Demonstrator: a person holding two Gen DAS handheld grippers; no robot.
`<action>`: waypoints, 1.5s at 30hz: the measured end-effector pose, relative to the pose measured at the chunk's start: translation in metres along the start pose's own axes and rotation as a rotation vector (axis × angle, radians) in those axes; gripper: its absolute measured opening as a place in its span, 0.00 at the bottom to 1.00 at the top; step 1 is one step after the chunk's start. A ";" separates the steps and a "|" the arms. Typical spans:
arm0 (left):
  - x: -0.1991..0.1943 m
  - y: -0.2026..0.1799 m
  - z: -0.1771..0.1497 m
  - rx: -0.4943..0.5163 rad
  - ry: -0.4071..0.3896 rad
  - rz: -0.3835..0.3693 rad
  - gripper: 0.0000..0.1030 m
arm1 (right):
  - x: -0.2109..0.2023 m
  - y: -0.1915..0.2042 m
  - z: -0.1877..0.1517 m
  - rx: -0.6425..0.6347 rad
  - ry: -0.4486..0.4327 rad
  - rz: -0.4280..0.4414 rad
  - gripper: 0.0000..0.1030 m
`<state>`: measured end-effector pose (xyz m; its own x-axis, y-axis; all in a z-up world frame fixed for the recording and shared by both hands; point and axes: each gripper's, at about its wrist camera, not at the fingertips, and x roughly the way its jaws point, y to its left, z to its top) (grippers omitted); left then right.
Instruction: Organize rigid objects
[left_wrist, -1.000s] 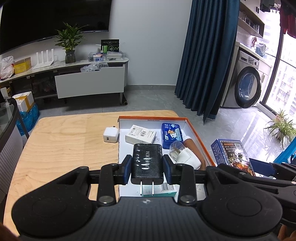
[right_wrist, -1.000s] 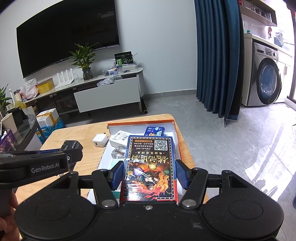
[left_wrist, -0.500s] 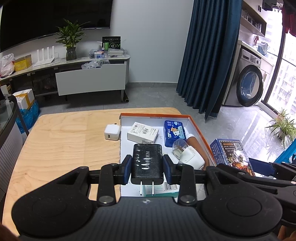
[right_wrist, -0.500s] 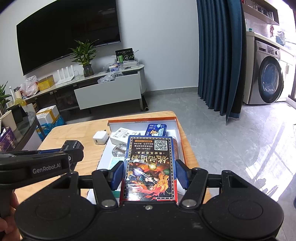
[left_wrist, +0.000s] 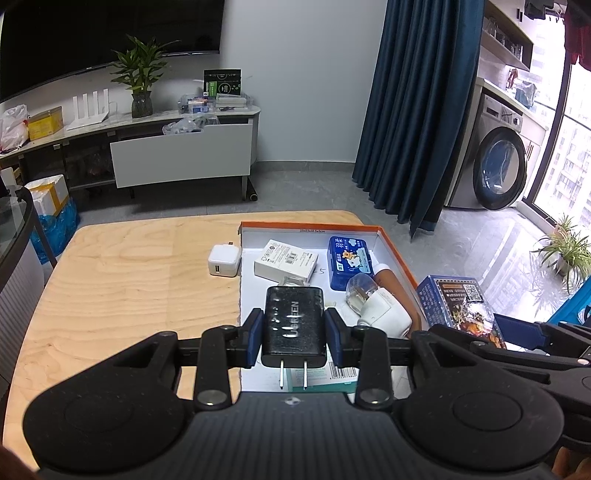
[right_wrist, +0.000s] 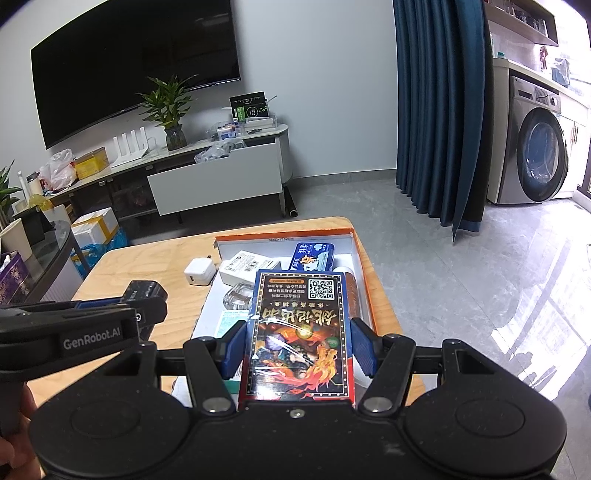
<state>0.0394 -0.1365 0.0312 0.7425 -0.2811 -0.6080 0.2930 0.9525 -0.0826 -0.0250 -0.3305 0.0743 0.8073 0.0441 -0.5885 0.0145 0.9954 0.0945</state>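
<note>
Left gripper jaws clamp the black charger; right gripper jaws — the card box.

In the left wrist view the black charger hides the lower middle of the orange-rimmed box, leaving only a sliver of a glass piece above it. In the right wrist view the picture box covers the brown tube and most of the teal packet. The desk is cut off at the lower left. A hand is clipped by the left edge.
</note>
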 end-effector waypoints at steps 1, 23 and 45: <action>0.000 0.000 0.000 -0.001 0.001 0.000 0.35 | 0.001 0.001 0.000 0.001 0.001 0.000 0.69; 0.012 -0.003 0.001 0.008 0.013 -0.001 0.35 | 0.009 0.002 -0.002 0.003 0.005 -0.003 0.69; 0.039 -0.011 0.015 0.023 0.022 -0.029 0.35 | 0.036 -0.015 0.014 0.022 0.024 -0.002 0.70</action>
<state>0.0740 -0.1599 0.0198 0.7198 -0.3057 -0.6232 0.3283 0.9410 -0.0824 0.0119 -0.3447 0.0627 0.7930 0.0447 -0.6076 0.0290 0.9934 0.1109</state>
